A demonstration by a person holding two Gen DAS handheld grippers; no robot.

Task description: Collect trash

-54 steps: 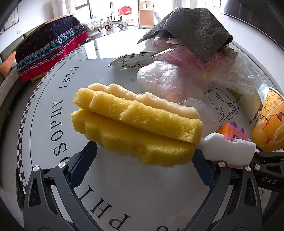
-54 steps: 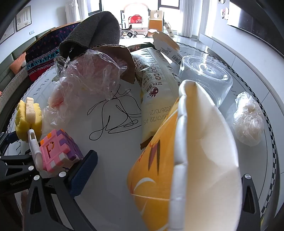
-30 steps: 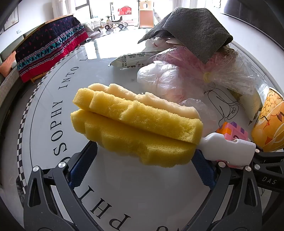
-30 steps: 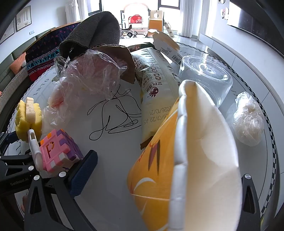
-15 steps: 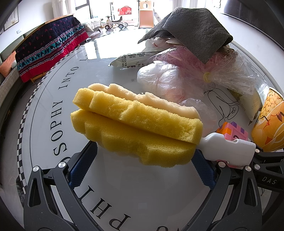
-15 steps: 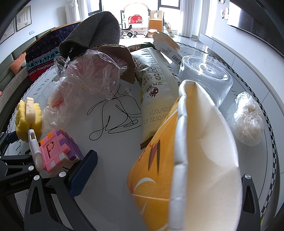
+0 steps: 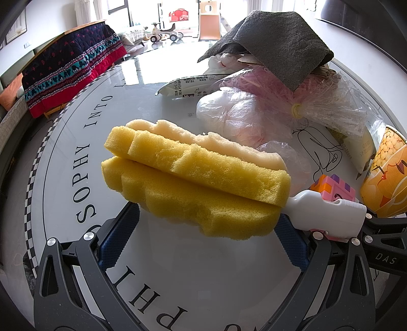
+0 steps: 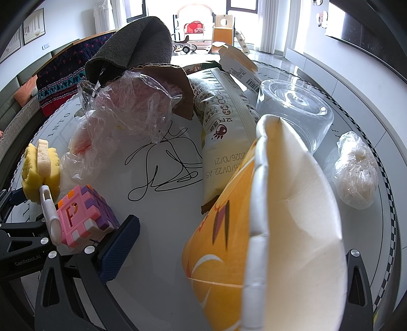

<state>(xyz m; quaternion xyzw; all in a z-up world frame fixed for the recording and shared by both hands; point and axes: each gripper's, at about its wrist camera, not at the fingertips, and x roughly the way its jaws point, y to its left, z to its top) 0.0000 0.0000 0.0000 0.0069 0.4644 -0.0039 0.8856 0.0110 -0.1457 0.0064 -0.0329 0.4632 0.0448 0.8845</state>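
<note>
Left tool (image 7: pixel 203 239) clamps yellow sponge brush (image 7: pixel 193 183); right tool (image 8: pixel 229 254) grips squashed paper cup (image 8: pixel 267 229) above bench (image 8: pixel 162 203).

You stand at a round white worktop (image 7: pixel 178 267) with big black letters and a checked edge. Bright light pours in through tall windows (image 8: pixel 254 10) at the far end. By them sit a toy plane (image 7: pixel 162 34) and a small orange slide (image 8: pixel 223 28). On your left a dark patterned blanket (image 7: pixel 71 66) hangs over a bench. Framed pictures (image 8: pixel 34 29) hang on the white wall.
</note>
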